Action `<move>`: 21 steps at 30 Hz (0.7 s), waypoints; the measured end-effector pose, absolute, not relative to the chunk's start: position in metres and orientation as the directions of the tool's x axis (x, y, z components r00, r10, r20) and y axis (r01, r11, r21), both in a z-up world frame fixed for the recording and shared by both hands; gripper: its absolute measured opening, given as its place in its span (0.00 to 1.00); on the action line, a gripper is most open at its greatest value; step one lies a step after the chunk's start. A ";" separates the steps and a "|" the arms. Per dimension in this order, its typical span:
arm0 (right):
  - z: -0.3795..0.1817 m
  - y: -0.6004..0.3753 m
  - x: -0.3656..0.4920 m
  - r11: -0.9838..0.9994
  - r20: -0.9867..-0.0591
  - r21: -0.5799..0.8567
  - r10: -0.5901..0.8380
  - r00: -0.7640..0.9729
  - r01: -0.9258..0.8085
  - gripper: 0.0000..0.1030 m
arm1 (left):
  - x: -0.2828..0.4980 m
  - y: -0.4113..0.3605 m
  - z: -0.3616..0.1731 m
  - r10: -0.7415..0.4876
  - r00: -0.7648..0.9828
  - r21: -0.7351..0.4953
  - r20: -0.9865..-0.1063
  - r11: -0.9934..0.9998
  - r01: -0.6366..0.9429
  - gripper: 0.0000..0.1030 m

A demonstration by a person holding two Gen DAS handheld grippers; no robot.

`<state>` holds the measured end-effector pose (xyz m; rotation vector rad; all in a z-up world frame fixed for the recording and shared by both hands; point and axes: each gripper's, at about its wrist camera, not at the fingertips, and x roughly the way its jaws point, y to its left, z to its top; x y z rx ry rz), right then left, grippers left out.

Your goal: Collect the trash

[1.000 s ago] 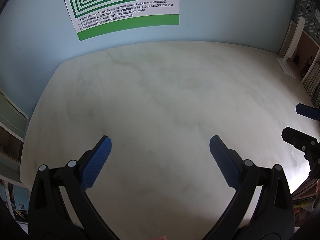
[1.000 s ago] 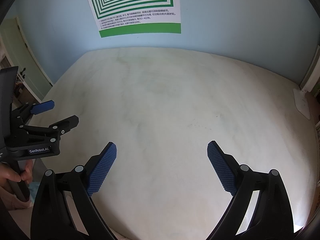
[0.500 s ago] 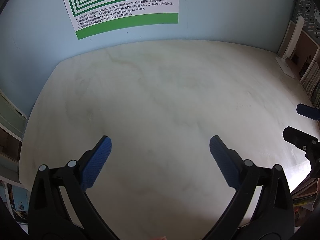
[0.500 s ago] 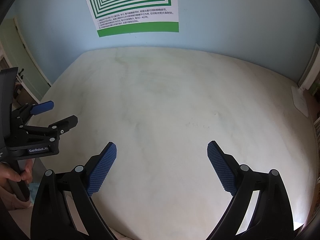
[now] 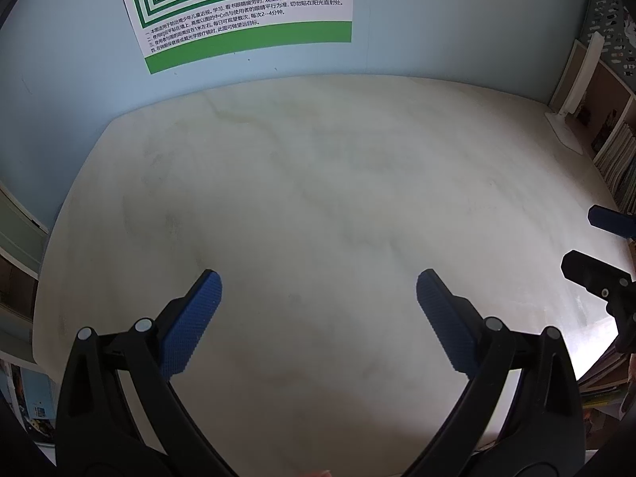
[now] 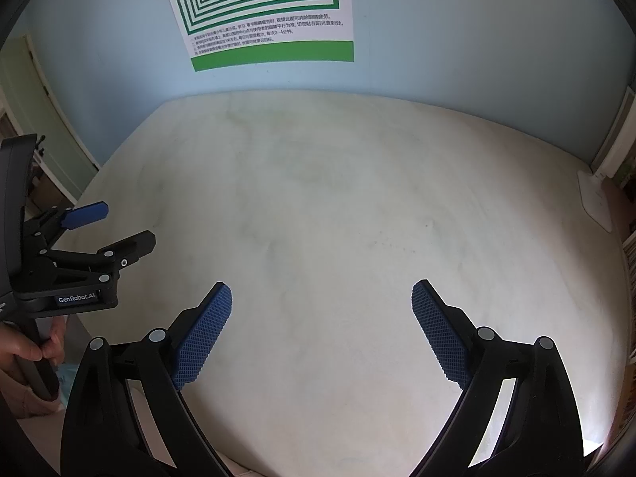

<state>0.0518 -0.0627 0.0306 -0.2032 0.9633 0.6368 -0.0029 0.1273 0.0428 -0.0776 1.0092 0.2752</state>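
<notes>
Trash can't be located: no piece of it can be made out in either wrist view, only a pale cream tabletop (image 5: 318,198) with a smooth, faintly veined marble look and a rounded far edge meeting a light blue wall (image 5: 59,79). Left gripper (image 5: 318,302) hangs over the near part of the table, fingers spread wide, holding nothing; black plastic arms with round rivets, blue pads (image 5: 190,330) with a fine knurled texture. Right gripper (image 6: 322,318) same build, fingers also released and wide apart, diamond-grid blue pads (image 6: 437,330), nothing between them. Right view also catches the left gripper at the left edge, side-on, gripped by a bare hand (image 6: 28,349). Wall poster (image 6: 262,12): flat white sheet, nested green square outlines, lines of small black text, solid green band at the bottom. White flat-based stand (image 5: 568,119) at the table's far right corner, beside shelves of books (image 5: 616,163).
</notes>
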 end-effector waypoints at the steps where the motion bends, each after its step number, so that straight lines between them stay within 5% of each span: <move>1: 0.030 -0.063 0.052 0.802 -0.816 0.113 0.412 0.406 -0.587 0.89 | -0.003 0.127 0.042 0.191 0.501 0.063 -0.844 0.963 -0.261 0.93; 21: 0.021 -0.063 0.060 0.813 -0.834 0.120 0.394 0.386 -0.570 0.89 | 0.010 0.127 0.029 0.179 0.474 0.069 -0.862 0.969 -0.239 0.93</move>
